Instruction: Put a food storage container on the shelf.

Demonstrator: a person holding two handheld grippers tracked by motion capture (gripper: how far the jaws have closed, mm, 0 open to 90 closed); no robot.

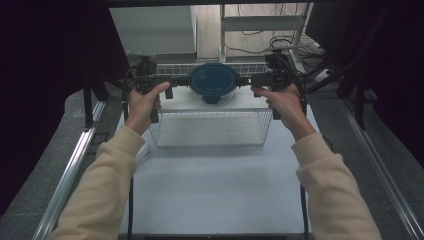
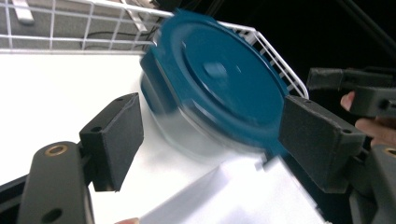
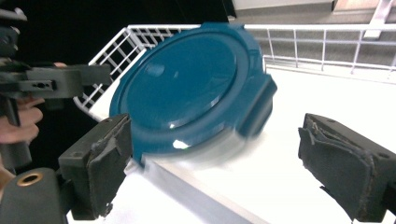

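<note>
Blue-lidded container [image 1: 214,82], motion-blurred, clear base indistinct, over wire basket [image 1: 210,128]

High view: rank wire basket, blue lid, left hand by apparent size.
1. wire basket
2. blue lid
3. left hand, close to the lid; the hand sits nearer the camera, so the last two are unsure.

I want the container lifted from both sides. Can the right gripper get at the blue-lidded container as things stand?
Probably yes: the right gripper is open, the container sits just ahead between its spread jaws, and nothing stands between them.
</note>
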